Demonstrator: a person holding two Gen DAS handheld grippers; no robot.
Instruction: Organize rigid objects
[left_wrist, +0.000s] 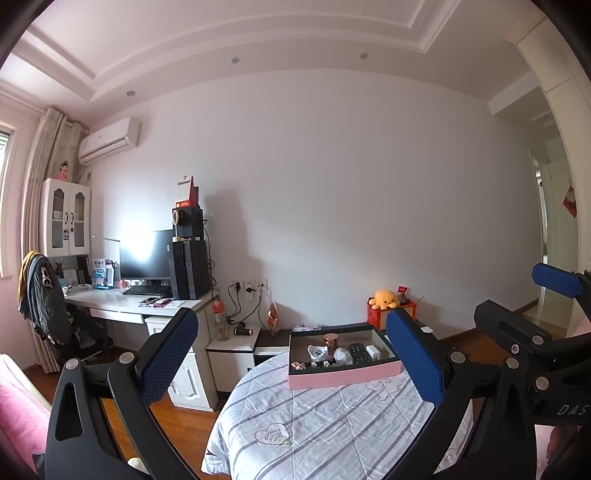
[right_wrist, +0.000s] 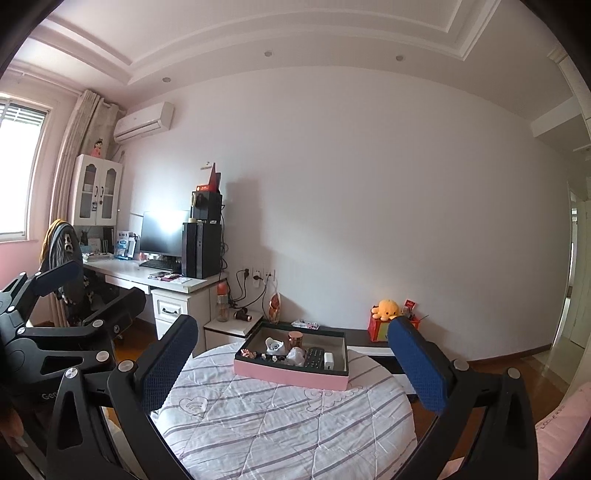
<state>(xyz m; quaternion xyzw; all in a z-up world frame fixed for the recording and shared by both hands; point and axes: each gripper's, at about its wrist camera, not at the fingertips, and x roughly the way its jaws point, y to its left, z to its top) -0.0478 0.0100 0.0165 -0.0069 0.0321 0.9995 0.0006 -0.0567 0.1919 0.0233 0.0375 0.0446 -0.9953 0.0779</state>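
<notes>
Lying ahead of both spread tongs (left_wrist: 291, 347) (right_wrist: 293, 352), well apart: pink tray (left_wrist: 343, 376) (right_wrist: 288, 373).

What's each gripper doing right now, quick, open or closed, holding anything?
Left gripper: open, holding nothing, short of the pink tray.
Right gripper: open, holding nothing.

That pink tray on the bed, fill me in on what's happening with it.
Nothing is being handled yet. A person holds two tongs, the left tongs and right tongs, both open and empty, short of the pink tray. The tray sits on the striped quilt and holds a remote, a white charger, a copper jar and small items.
</notes>
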